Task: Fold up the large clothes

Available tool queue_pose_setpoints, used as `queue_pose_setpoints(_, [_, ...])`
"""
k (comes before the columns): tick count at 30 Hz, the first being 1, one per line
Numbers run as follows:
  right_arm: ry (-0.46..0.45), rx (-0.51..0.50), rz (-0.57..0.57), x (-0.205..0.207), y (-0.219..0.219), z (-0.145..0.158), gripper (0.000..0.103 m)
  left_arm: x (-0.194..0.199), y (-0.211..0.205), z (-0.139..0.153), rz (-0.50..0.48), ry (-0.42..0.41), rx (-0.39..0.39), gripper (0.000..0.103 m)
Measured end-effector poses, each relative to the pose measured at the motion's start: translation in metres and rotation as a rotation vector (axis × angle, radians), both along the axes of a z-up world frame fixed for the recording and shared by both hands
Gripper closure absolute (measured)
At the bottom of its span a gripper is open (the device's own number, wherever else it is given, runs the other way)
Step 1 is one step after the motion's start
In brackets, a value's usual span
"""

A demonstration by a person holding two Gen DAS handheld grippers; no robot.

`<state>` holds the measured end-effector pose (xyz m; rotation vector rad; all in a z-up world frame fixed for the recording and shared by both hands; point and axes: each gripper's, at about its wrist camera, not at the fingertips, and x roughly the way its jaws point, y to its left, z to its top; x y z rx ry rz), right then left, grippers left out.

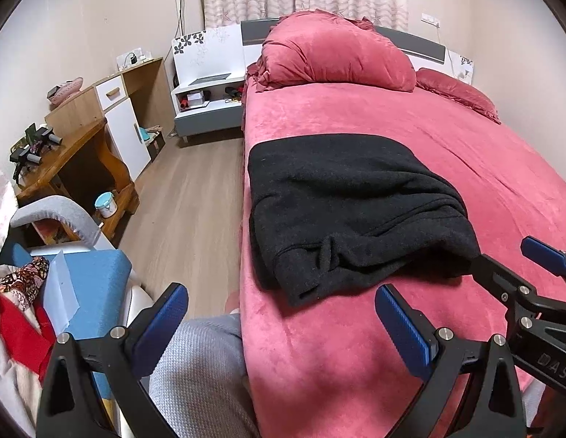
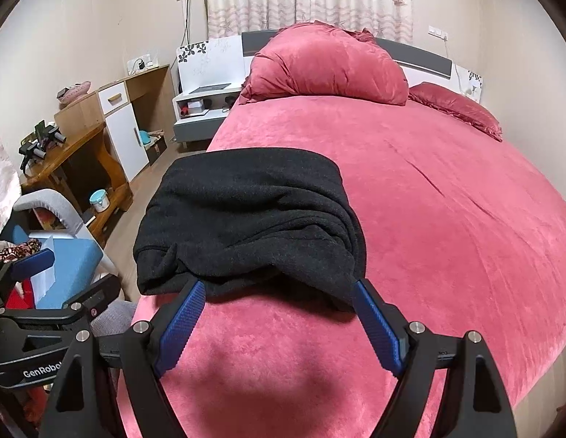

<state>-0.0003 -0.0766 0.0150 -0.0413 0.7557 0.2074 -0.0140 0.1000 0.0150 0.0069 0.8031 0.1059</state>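
A black garment (image 1: 348,211) (image 2: 253,211) lies folded into a thick bundle near the front left corner of the pink bed (image 1: 447,153) (image 2: 447,200). My left gripper (image 1: 281,294) is open, its jaws wide, just short of the bundle's near edge, with one finger beyond the bed's side. My right gripper (image 2: 279,286) is open too. Its blue fingertips (image 2: 359,288) stand at the garment's near hem and nothing is pinched. Each gripper shows in the other's view: the right gripper (image 1: 516,261) at the bundle's right corner, the left gripper (image 2: 64,273) to the left of the bed.
A pink duvet heap (image 1: 334,54) and a pillow (image 1: 458,95) lie at the headboard. Left of the bed are wood floor (image 1: 188,197), a white bedside table (image 1: 210,102), a wooden desk (image 1: 75,168) and a blue-seated chair (image 1: 93,281). A person's grey-clad knee (image 1: 199,365) touches the bed edge.
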Motion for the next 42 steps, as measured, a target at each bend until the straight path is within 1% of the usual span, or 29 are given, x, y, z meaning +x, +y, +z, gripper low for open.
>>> queue_pose_setpoints(4, [0.012,0.017,-0.002,-0.003,-0.002,-0.002,0.019,-0.002,0.0,0.0,0.001,0.004,-0.009,0.0])
queue_pose_setpoints(19, [0.013,0.037,-0.006,-0.009,-0.006,-0.001,0.019,-0.006,-0.008,0.0,-0.012,0.004,0.008,0.0])
queue_pose_setpoints(30, [0.028,0.054,-0.017,-0.008,-0.012,-0.005,0.019,-0.002,-0.009,-0.003,-0.021,0.025,-0.02,0.0])
queue_pose_setpoints(42, [0.033,0.064,-0.021,-0.007,-0.014,-0.006,0.019,-0.001,-0.012,-0.004,-0.023,0.03,-0.009,0.0])
